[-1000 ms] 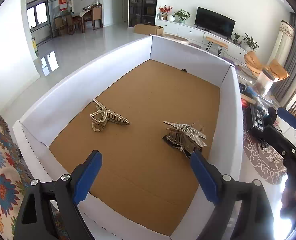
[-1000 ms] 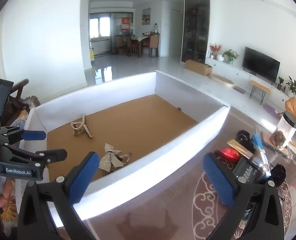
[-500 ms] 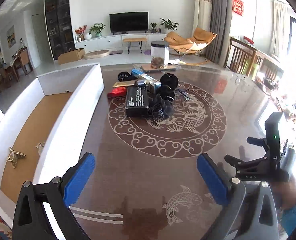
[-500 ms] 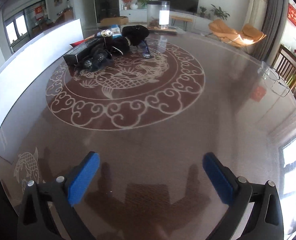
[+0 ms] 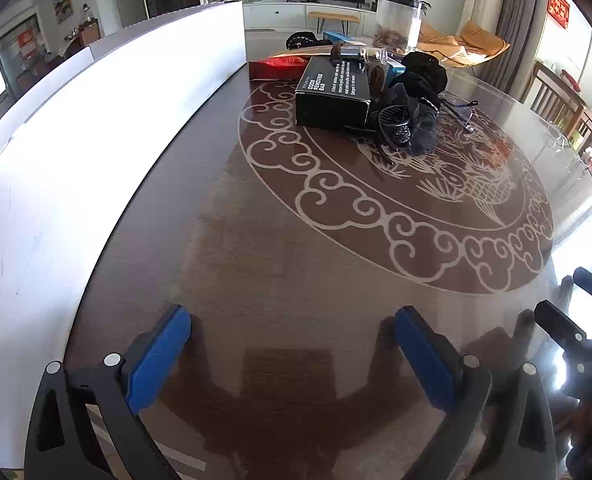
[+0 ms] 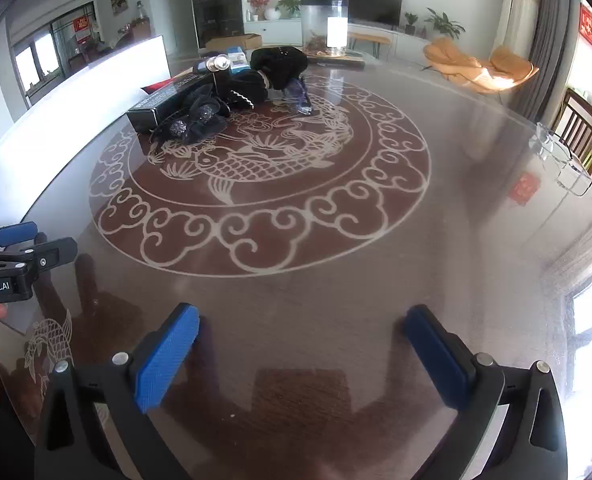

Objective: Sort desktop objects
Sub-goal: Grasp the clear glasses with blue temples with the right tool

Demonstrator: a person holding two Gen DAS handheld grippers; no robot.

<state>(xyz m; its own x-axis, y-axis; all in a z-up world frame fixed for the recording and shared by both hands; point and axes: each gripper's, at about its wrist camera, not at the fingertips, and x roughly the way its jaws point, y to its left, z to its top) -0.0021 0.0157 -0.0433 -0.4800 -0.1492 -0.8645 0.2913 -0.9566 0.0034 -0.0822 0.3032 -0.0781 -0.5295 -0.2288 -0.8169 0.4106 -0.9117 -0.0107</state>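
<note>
Left gripper [image 5: 292, 326]: jaws stood released, wide apart, nothing between the blue pads; it hung low over bare table, well short of the black box.
Right gripper [image 6: 302, 326]: jaws likewise released and empty, over bare table on the near side of the fish medallion, well apart from the black box.
Table [image 5: 280, 240]: dark, glossy, with a pale cloud-scroll ring and fish motif; the black box sat on the ring's far-left edge.
Black box [image 5: 333, 92]: long carton with white lettering, lying flat, the landmark of the pile.
Black hair accessories [image 5: 410, 122]: bows and a beaded clip, touching the black box on its right side and spilling toward the medallion's centre.
Red packet [image 5: 280, 68]: flat, just behind the black box on its left, near the white wall's end.
Small clear bottle [image 5: 358, 53]: lying on its side just behind the black box.
Blue carton [image 6: 238, 59]: partly hidden behind the black box.
Eyeglasses [image 5: 462, 114]: right of the black box, beyond the hair accessories.
Clear jar [image 5: 398, 20]: upright, well behind the black box.
White cardboard wall [image 5: 108, 120]: ran along the table's left, ending just left of the black box; its inside was hidden.
</note>
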